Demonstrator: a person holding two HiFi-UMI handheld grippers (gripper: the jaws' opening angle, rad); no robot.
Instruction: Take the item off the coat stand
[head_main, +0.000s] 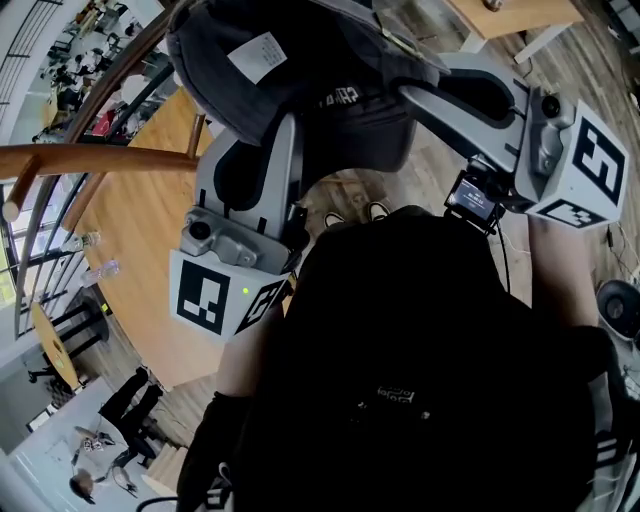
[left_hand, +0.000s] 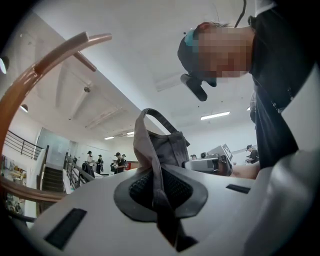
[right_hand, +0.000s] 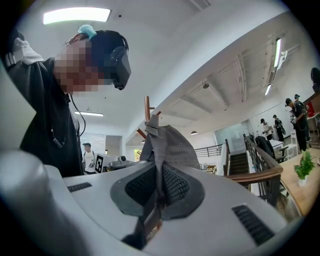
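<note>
Head view: the dark grey fabric cap (head_main: 290, 70) sits between my left gripper (head_main: 283, 135) and right gripper (head_main: 425, 95), near the curved brown wooden coat-stand arm (head_main: 100, 158). Left gripper view: my jaws are clamped tight on the cap's edge. Right gripper view: these jaws pinch its fabric too.

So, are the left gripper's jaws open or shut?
Shut on the cap: the left gripper pinches its grey fabric between the jaws.

A dark grey cap (head_main: 300, 80) (white label inside) hangs between the left tongs (head_main: 285, 135) and right tongs (head_main: 415, 95), beside a curved wooden coat stand arm (head_main: 100, 158)
</note>
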